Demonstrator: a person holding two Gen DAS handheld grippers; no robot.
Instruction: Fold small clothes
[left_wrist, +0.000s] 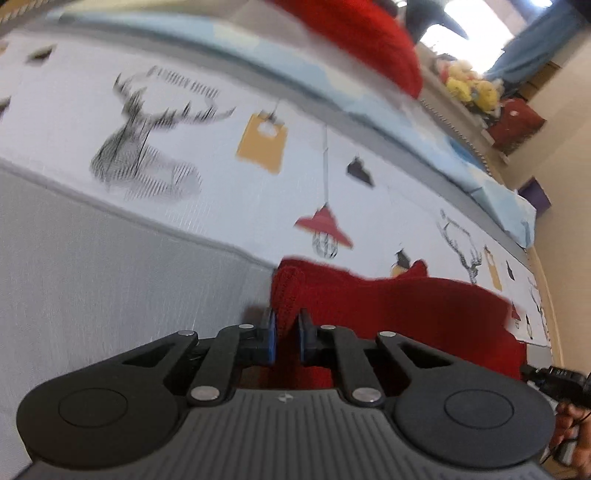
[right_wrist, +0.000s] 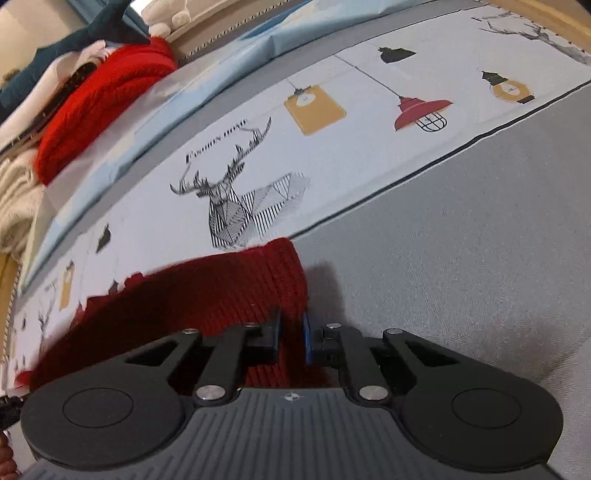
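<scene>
A small dark red knitted garment (left_wrist: 399, 314) lies on a printed sheet and stretches between my two grippers. In the left wrist view my left gripper (left_wrist: 287, 334) is shut on the garment's left edge, red knit pinched between its blue pads. In the right wrist view the same red garment (right_wrist: 207, 291) runs off to the left, and my right gripper (right_wrist: 293, 334) is shut on its right edge. The right gripper's tool and the hand holding it (left_wrist: 569, 406) show at the far right of the left wrist view.
The sheet (right_wrist: 443, 229) is grey in front, with a white band printed with deer heads (right_wrist: 236, 206) and hanging lamps. Behind it runs a light blue strip (left_wrist: 332, 85). A pile of clothes with a bright red knit (right_wrist: 103, 110) sits at the back, plush toys (left_wrist: 469, 85) beyond.
</scene>
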